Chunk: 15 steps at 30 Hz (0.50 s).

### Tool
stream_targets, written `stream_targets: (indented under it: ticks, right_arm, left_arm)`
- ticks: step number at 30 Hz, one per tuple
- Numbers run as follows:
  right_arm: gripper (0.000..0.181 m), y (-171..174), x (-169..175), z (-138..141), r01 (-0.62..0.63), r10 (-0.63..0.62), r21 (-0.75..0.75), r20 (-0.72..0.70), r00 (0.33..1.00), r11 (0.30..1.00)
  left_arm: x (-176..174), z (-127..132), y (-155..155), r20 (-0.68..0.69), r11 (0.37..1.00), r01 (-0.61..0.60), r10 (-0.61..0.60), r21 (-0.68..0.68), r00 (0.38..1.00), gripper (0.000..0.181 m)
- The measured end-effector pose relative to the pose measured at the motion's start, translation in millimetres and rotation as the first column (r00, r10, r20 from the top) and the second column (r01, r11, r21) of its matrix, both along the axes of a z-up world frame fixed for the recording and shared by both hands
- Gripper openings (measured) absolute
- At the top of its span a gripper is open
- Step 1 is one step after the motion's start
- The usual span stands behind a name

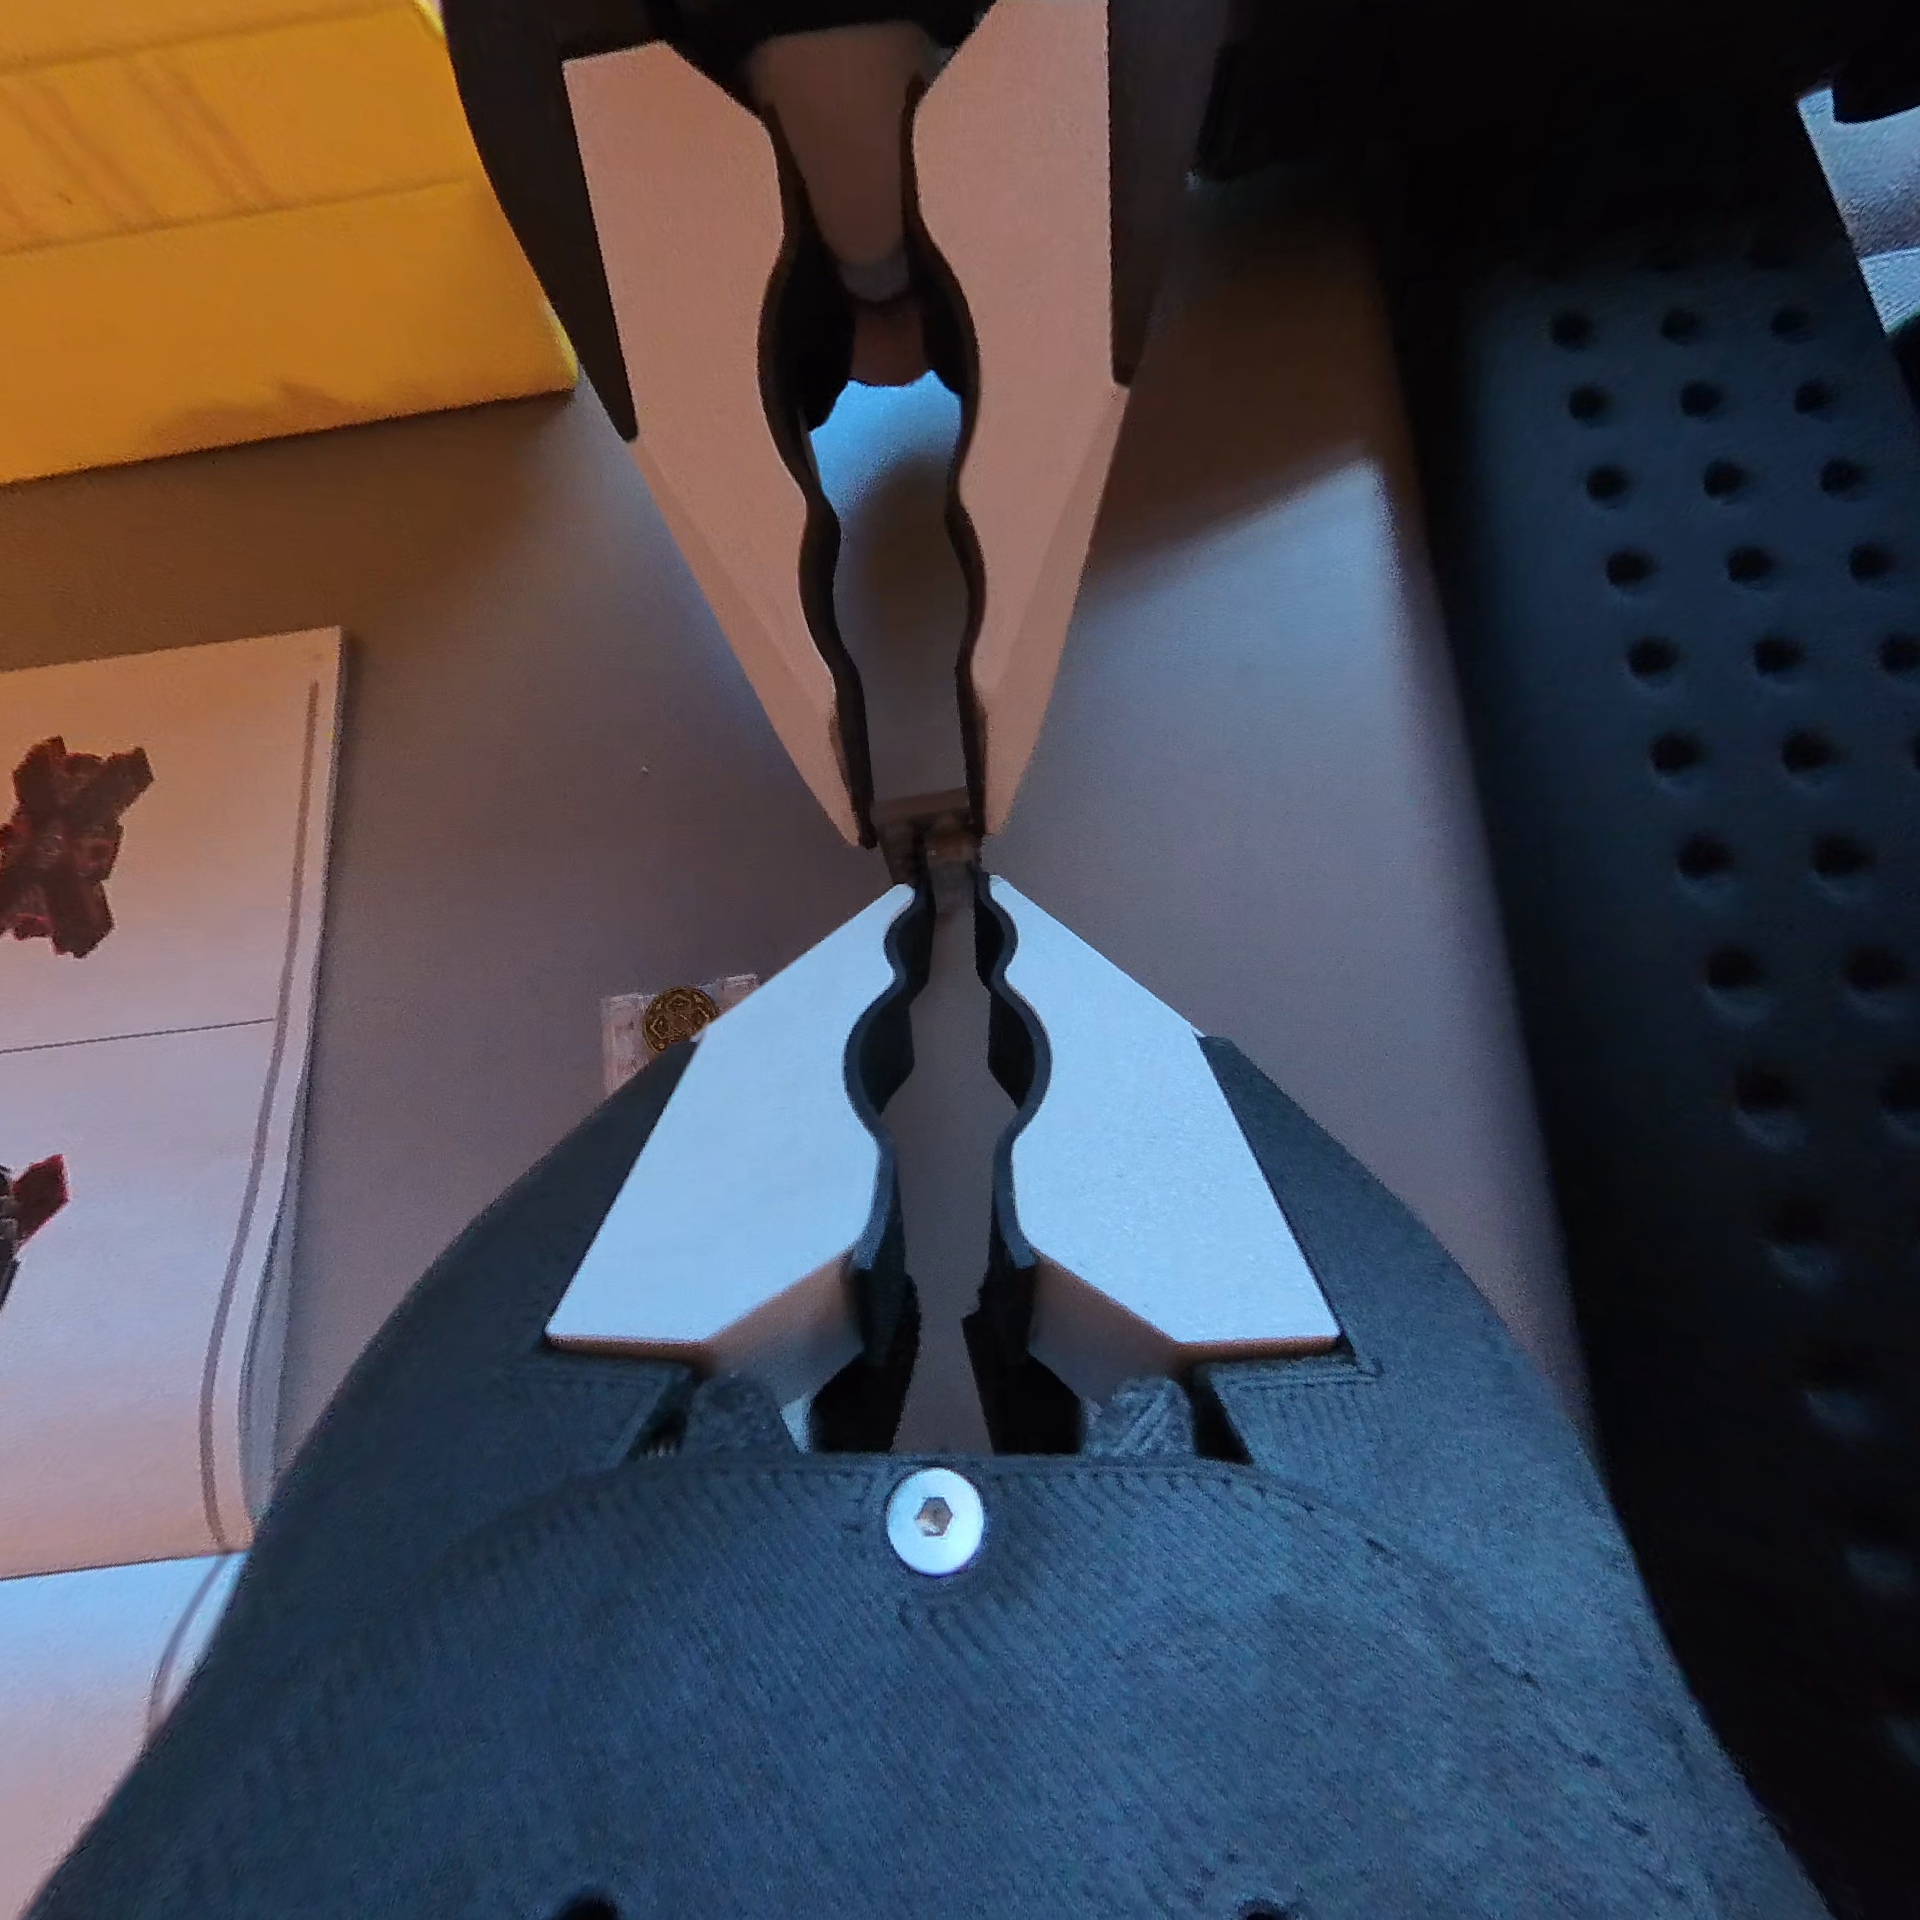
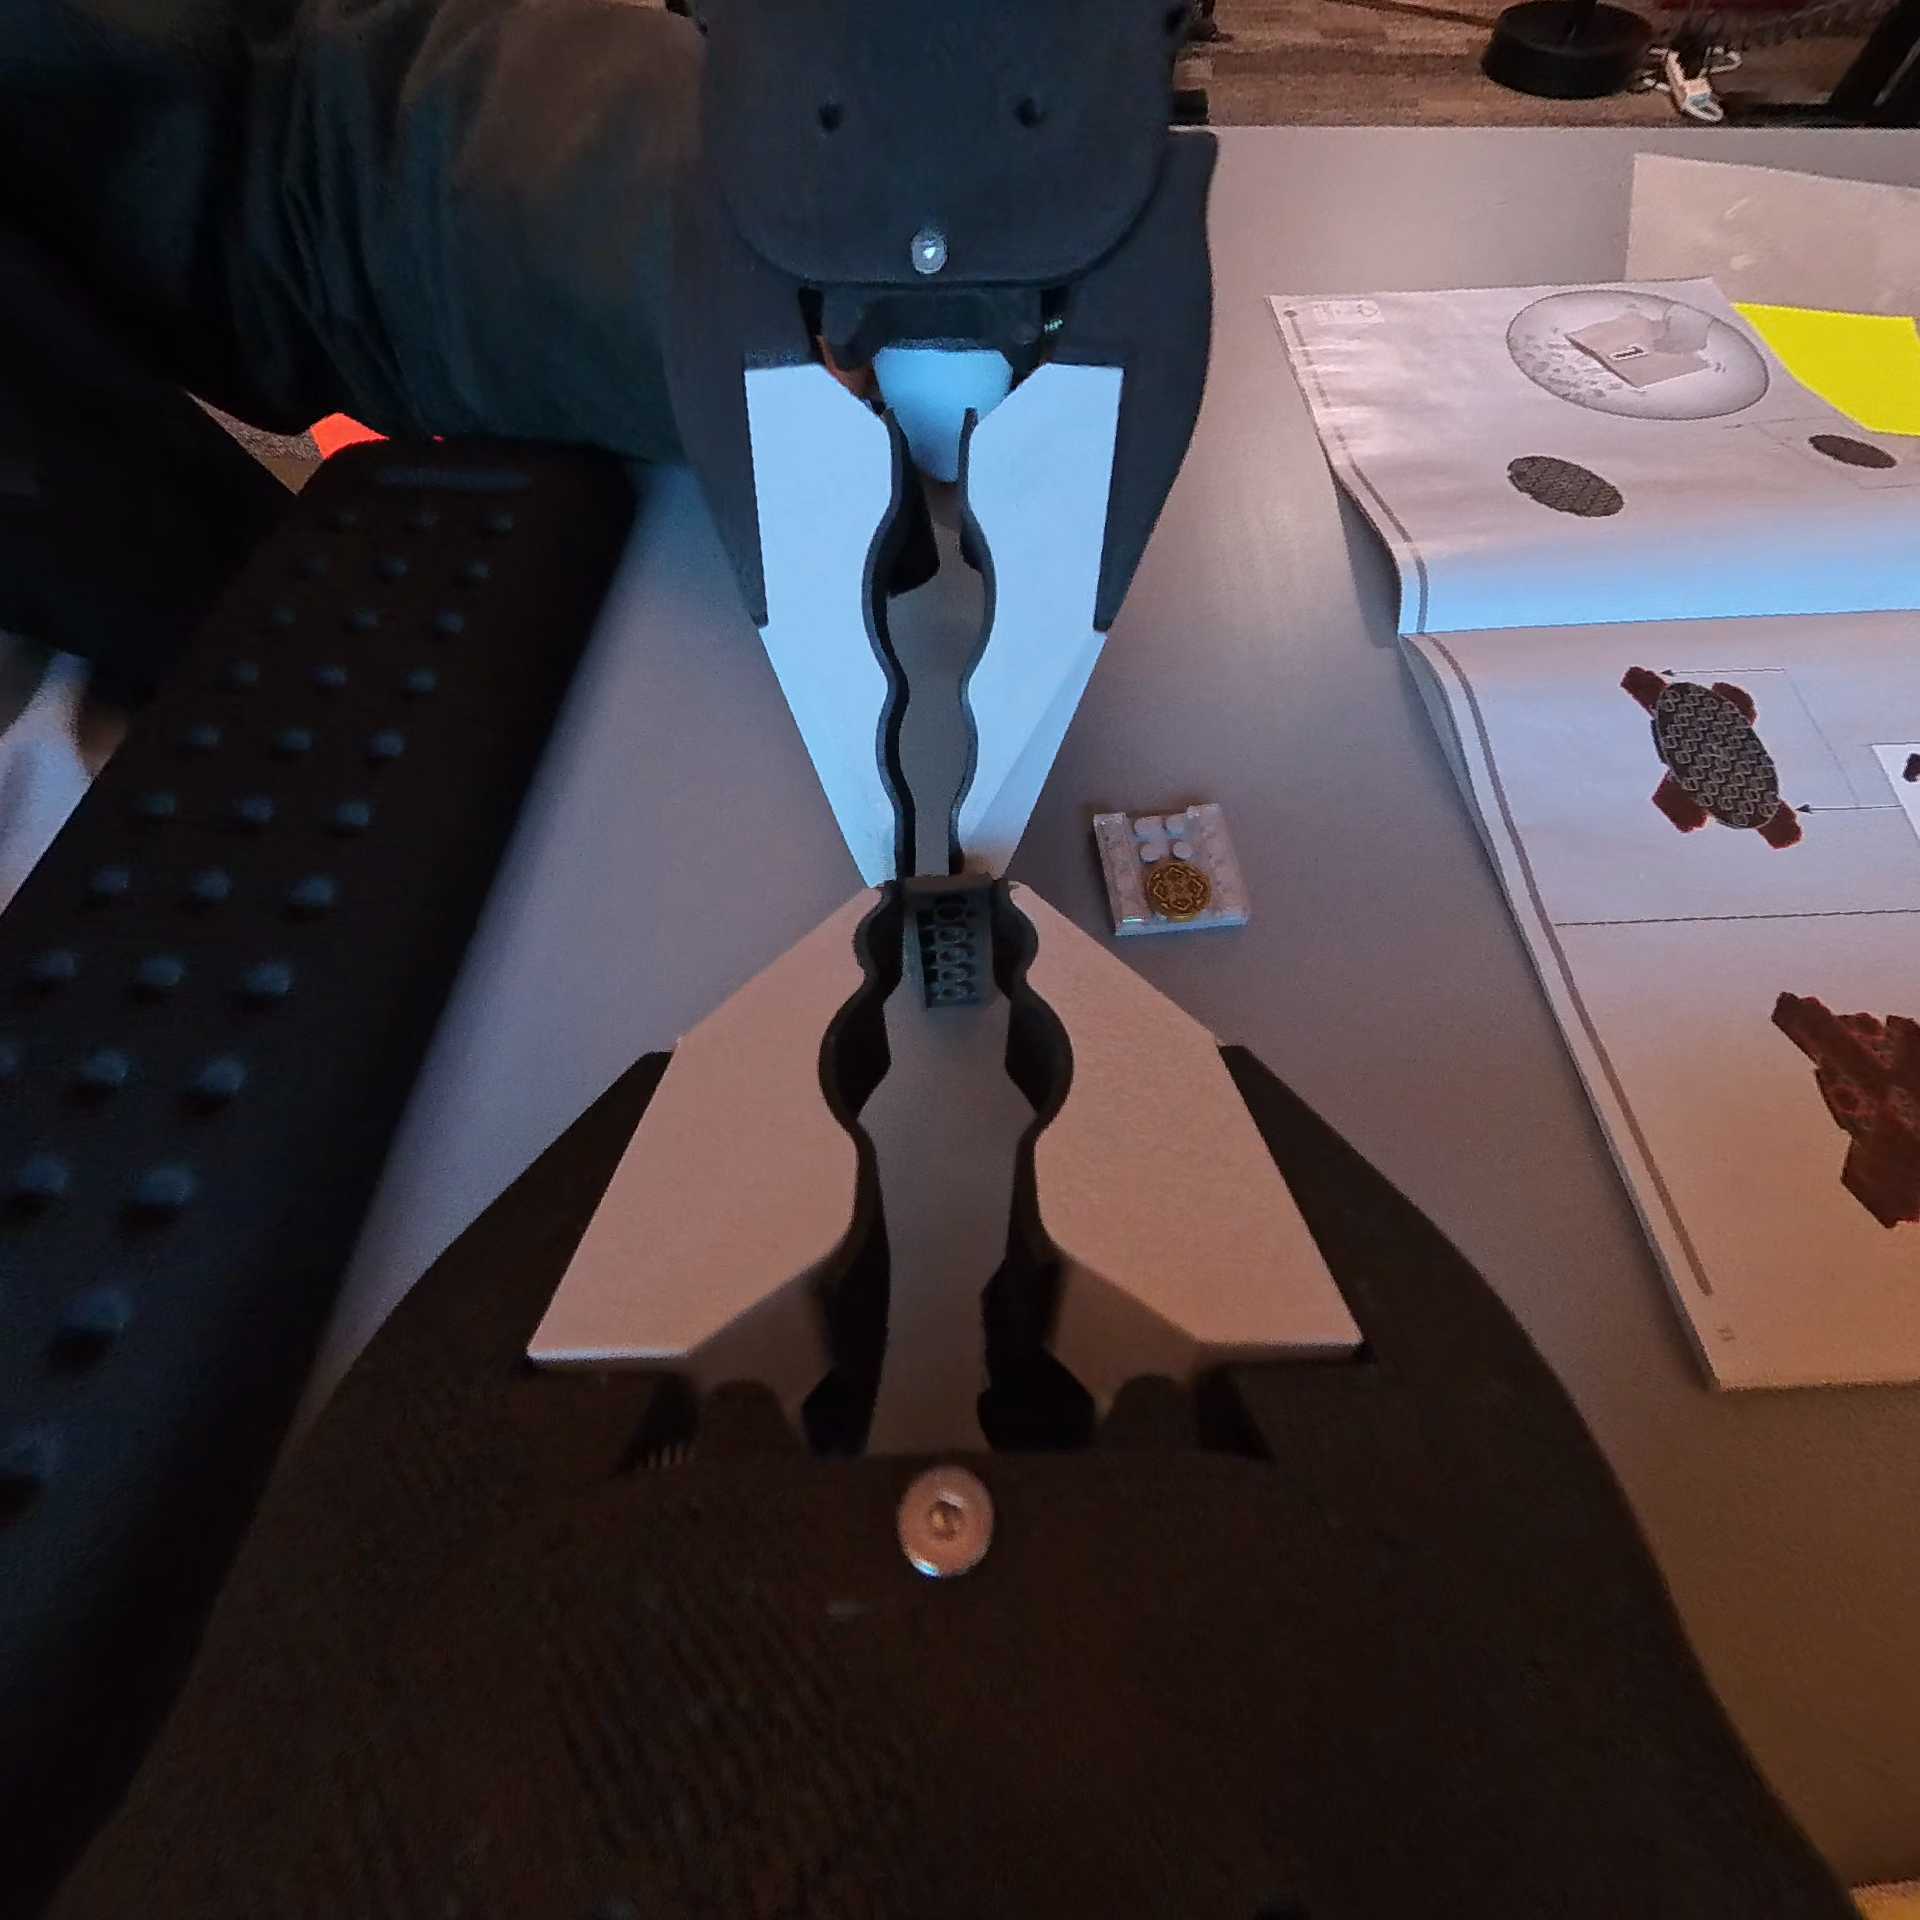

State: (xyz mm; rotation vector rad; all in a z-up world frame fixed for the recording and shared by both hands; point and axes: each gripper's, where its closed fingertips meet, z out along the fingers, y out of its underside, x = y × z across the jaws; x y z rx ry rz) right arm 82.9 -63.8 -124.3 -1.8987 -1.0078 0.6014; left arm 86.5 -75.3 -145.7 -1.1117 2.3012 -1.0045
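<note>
My right gripper (image 2: 943, 914) is shut on a small dark grey studded brick (image 2: 948, 951) and holds it just above the grey table (image 2: 1299, 1091). My left gripper (image 2: 932, 864) faces it tip to tip. Its jaws are nearly shut, and its tips close on the brick's far end. In the left wrist view, my left gripper (image 1: 948, 891) is at the bottom and the right gripper (image 1: 923, 831) comes in from the top. The small piece (image 1: 932, 826) sits between their tips, mostly hidden. A small light grey plate with a gold round tile (image 2: 1169, 873) lies just right of the tips.
An open instruction booklet (image 2: 1662, 987) lies at the right of the right wrist view. It also shows in the left wrist view (image 1: 156, 1039). A black dimpled pad (image 2: 208, 935) runs along the other side. A yellow box (image 1: 208, 208) stands behind. A person's dark sleeve (image 2: 416, 260) is behind the left gripper. My left and right fingertips are right by each other.
</note>
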Motion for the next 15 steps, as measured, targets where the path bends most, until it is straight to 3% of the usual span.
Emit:
stream_targets:
  ticks: [5,15]
  right_arm:
    - [0.015,-0.5,1.0,0.2,-0.001,0.001,0.008,0.002,1.000,1.000]
    - [0.016,-0.4,2.1,-0.1,0.006,-0.006,-0.004,-0.004,1.000,1.000]
  left_arm:
    - [4.4,0.4,4.7,0.072,0.998,-0.021,0.017,0.054,0.997,0.018]
    - [1.4,9.5,-0.8,0.093,1.000,0.010,-0.010,-0.007,0.996,0.006]
